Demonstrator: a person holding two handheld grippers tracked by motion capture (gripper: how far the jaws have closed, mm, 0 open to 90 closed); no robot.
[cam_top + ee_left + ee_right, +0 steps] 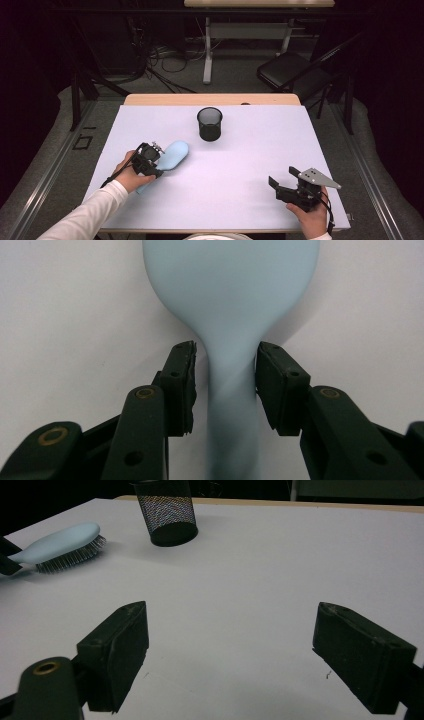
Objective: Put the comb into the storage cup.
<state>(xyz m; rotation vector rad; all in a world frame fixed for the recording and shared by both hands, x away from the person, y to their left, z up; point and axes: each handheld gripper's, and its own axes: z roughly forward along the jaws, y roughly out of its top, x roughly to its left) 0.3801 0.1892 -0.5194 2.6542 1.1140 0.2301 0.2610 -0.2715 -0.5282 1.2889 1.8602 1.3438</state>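
The left gripper (225, 372) straddles the neck of the light blue plastic hairbrush (172, 155), lying bristles-down on the white table (240, 165) at its left, jaws near the handle but seemingly not yet pinching, so the grasp needs finishing before lifting, likely toward the black mesh cup (209, 124), while the right gripper (286, 184) rests spread and empty.

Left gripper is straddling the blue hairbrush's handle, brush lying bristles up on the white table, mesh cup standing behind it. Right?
Not quite: the hairbrush lies bristles down, as the right gripper view shows. The left gripper does straddle its handle, and the mesh cup stands behind.
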